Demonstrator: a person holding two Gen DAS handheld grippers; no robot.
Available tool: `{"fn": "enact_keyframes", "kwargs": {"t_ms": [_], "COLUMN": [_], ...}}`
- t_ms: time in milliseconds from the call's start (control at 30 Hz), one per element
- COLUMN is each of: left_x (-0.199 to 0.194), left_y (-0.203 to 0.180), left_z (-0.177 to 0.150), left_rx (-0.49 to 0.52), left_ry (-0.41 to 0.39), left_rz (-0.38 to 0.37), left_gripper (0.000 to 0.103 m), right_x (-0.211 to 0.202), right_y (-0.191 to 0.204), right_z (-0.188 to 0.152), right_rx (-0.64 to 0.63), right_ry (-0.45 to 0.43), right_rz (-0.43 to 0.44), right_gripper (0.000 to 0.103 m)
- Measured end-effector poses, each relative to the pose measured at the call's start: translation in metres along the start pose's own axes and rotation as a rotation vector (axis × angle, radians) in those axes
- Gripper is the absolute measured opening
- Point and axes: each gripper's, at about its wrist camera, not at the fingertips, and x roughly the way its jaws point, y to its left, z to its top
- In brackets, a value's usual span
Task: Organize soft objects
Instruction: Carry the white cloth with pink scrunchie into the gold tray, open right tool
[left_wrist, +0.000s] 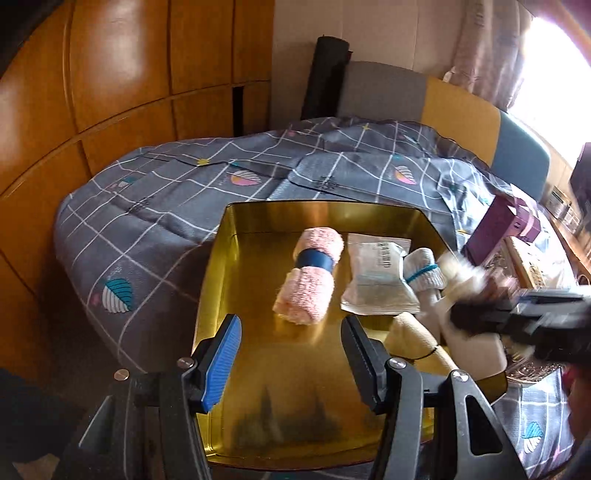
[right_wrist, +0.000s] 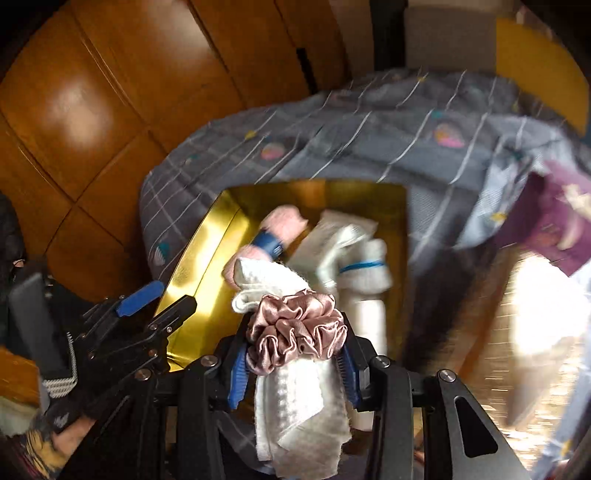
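Two views, different stories: the right wrist cam shows the right gripper (right_wrist: 295, 354) clamped on a white cloth (right_wrist: 295, 402) wrapped in a pink scrunchie (right_wrist: 295, 328), over the gold tray (right_wrist: 192, 258). The left cam shows the left gripper (left_wrist: 291, 354) spread apart, empty, above the tray's pink towel roll (left_wrist: 310, 277).

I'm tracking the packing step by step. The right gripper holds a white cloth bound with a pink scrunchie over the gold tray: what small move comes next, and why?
Probably lower the right gripper, shut on the white cloth, toward the bare floor of the gold tray and set it down. The pink towel roll, the packet and the white rolls fill the far and right side; the open left gripper holds nothing.
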Motion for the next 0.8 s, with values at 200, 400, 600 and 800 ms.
{"fn": "enact_keyframes", "kwargs": {"t_ms": [200,400,600,800], "left_x": [0.002,0.001,-0.003,-0.008], "left_y": [0.004,0.001,-0.005,-0.013], "left_z": [0.000,-0.001,-0.001,-0.002], "left_rx": [-0.008,-0.002,0.012,0.029], "left_ry": [0.001,-0.002,-0.011,-0.018], "left_rz": [0.002,0.002,-0.006,-0.015], "left_gripper": [0.057,0.057,0.057,0.057], "right_x": [0.041,0.043,0.022,-0.001], "right_y": [0.018,0.016,0.011,0.019], "right_z": [-0.013,-0.020,-0.024,-0.032], "right_rx": [-0.017,-0.014,-0.006,-0.067], "right_ry": [0.073,0.042,-0.025,-0.127], "right_rz": [0.015,0.001,-0.033,-0.168], "right_gripper": [0.046,0.061,0.066,0.072]}}
